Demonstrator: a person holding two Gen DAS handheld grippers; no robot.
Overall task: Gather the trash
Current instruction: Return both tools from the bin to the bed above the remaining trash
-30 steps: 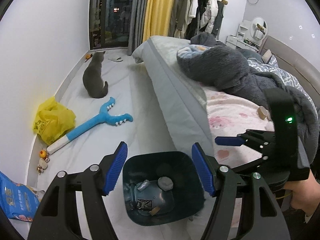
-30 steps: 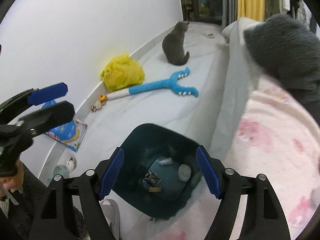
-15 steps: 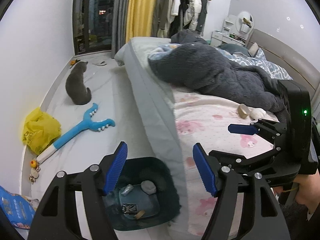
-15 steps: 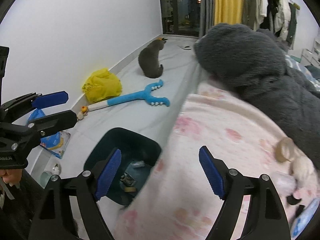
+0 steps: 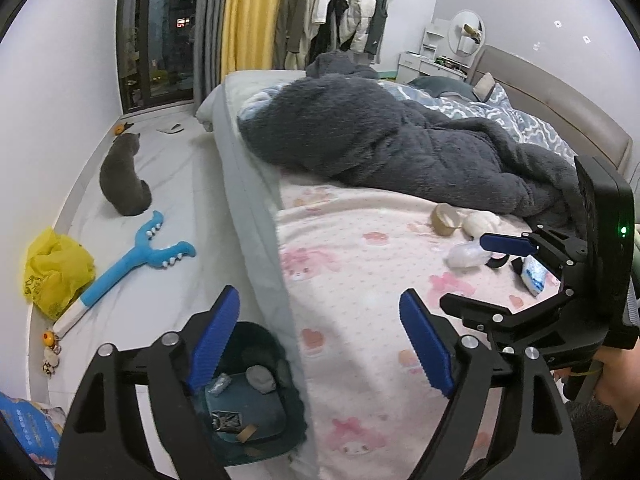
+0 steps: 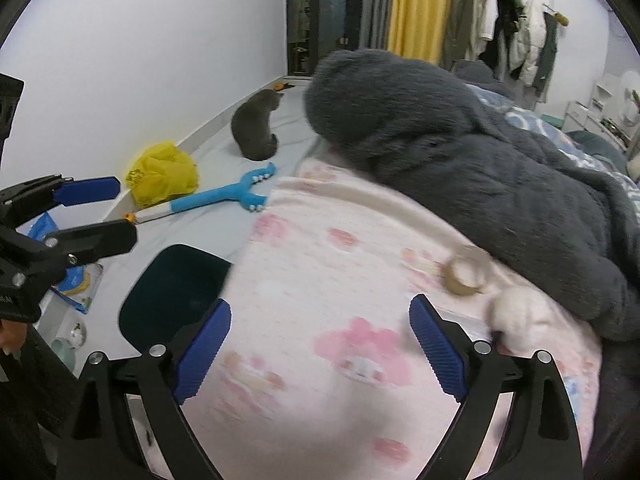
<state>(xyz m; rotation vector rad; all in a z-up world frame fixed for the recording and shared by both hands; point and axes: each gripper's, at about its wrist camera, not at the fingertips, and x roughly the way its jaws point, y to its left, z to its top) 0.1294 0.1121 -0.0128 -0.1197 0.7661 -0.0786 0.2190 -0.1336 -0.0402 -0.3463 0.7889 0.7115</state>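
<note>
Grippers (image 5: 320,340) (image 6: 320,344) opening, empty, over bed (image 5: 360,240)

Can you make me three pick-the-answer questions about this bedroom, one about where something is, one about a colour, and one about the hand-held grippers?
1. Where is the cat?
A. On the floor
B. On the bed
C. In the bin

2. What colour is the plastic bag by the wall?
A. Red
B. Yellow
C. Green

3. What is between the left hand-held gripper fingers?
A. A tape roll
B. A tissue
C. Nothing

Answers: 1 A, it sits on the floor beside the bed. 2 B, the bag is bright yellow. 3 C, its opening jaws are empty.
</note>
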